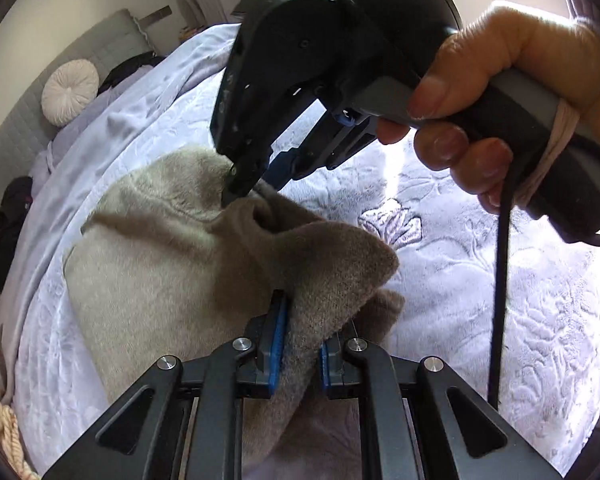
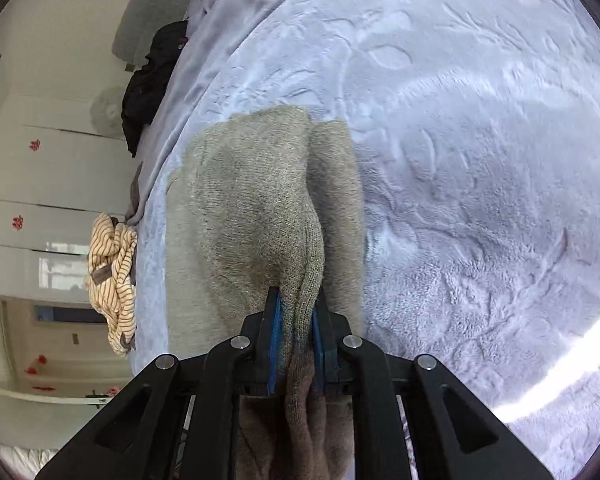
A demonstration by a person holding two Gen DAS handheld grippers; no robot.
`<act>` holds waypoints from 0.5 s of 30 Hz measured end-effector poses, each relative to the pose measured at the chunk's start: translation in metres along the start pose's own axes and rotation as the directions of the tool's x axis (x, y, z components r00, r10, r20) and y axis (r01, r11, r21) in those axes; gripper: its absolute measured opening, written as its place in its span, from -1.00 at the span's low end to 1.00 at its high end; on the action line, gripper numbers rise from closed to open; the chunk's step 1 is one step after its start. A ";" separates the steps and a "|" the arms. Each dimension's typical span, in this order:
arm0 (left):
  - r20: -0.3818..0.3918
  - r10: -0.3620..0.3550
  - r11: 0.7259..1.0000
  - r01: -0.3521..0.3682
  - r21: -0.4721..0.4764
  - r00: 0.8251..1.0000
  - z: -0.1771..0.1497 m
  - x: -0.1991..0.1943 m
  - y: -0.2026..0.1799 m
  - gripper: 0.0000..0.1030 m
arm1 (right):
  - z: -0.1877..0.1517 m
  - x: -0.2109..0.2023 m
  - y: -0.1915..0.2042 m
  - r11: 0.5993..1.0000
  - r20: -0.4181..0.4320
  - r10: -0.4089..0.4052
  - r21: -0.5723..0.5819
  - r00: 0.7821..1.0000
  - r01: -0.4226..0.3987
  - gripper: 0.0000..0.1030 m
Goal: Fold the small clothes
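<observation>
A beige-grey knitted garment lies on the pale lilac bedspread. My left gripper is shut on a raised fold of it at the near edge. In the left wrist view my right gripper is held by a hand and is shut on the garment's edge further back. In the right wrist view my right gripper is shut on a lifted fold of the same garment, which hangs down onto the bedspread.
A round white cushion and dark clothes lie at the bed's left side. A striped cream garment and black clothes sit at the bed edge. White wardrobe doors stand beyond.
</observation>
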State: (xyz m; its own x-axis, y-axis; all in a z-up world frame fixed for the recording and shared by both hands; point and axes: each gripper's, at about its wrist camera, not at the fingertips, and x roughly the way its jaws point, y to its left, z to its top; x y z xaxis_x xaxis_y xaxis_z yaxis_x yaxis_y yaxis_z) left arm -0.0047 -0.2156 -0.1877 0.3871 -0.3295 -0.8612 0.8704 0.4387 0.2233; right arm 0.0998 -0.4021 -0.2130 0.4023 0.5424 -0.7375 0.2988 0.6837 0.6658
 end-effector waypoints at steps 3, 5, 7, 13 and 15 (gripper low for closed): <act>0.000 -0.015 0.999 0.015 -0.028 1.000 -0.004 -0.006 0.010 0.12 | -0.001 -0.005 -0.005 1.000 -0.006 -0.006 0.019 1.000 0.006 -0.59; 0.017 -0.037 0.998 0.038 -0.047 0.999 -0.008 -0.020 0.019 0.15 | -0.002 -0.009 -0.002 0.999 -0.016 -0.034 0.019 0.999 0.034 -0.34; 0.012 -0.056 0.995 0.057 -0.081 0.998 -0.010 -0.034 0.022 0.15 | -0.007 -0.020 -0.002 0.998 -0.007 -0.055 0.011 0.998 0.055 -0.04; -0.001 -0.121 0.923 0.113 -0.367 0.993 -0.032 -0.058 0.087 0.15 | -0.055 -0.058 -0.007 0.996 0.041 0.027 0.082 0.999 -0.030 0.13; -0.014 -0.167 0.856 0.138 -0.499 0.986 -0.046 -0.051 0.115 0.15 | -0.071 -0.061 -0.006 0.992 0.040 0.069 0.102 0.997 -0.072 0.13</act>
State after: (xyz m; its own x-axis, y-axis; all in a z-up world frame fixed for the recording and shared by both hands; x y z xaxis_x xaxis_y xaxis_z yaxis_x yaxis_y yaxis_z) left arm 0.0617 -0.1099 -0.1386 0.2323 -0.3866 -0.8925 0.6463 0.7471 -0.1554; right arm 0.0116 -0.4045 -0.1804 0.4561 0.5681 -0.6850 0.3558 0.5891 0.7255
